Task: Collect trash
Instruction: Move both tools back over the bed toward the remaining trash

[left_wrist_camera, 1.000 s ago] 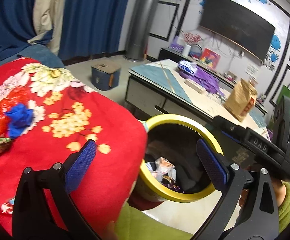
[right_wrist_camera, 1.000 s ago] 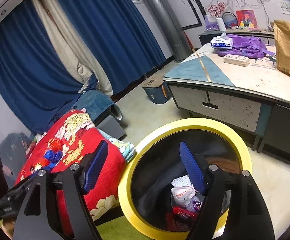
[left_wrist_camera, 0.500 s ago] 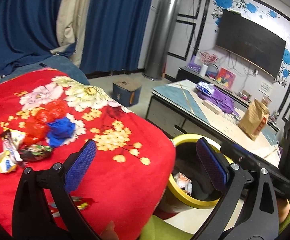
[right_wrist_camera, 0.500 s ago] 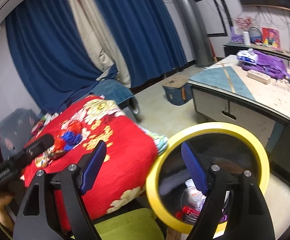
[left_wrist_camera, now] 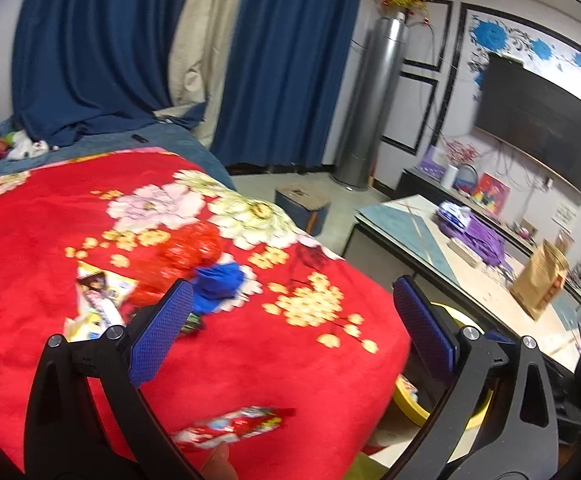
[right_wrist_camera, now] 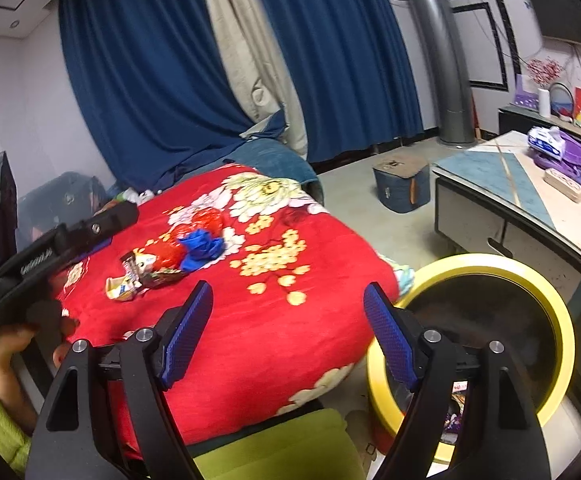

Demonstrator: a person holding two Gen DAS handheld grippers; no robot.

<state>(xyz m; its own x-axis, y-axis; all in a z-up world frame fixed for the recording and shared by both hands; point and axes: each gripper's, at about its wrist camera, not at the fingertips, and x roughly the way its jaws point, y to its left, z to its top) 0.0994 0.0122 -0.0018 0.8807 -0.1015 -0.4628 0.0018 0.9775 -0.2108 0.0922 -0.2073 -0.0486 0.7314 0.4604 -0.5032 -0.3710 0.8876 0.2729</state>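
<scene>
Trash wrappers (right_wrist_camera: pixel 146 270) lie piled centre-left on the red blanket (right_wrist_camera: pixel 250 320), more fill the yellow-rimmed bin (right_wrist_camera: pixel 562 320) lower right, both grippers' jaws wide, empty.

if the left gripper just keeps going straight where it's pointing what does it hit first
Most likely the red floral blanket, which fills the gap ahead of the open left gripper. The blue wad lies off to the left. Depth is uncertain.

Wrappers (right_wrist_camera: pixel 146 272) clustered on blanket (right_wrist_camera: pixel 250 320); bin (right_wrist_camera: pixel 490 268) on floor right of blanket; table (right_wrist_camera: pixel 530 216) behind bin.
</scene>
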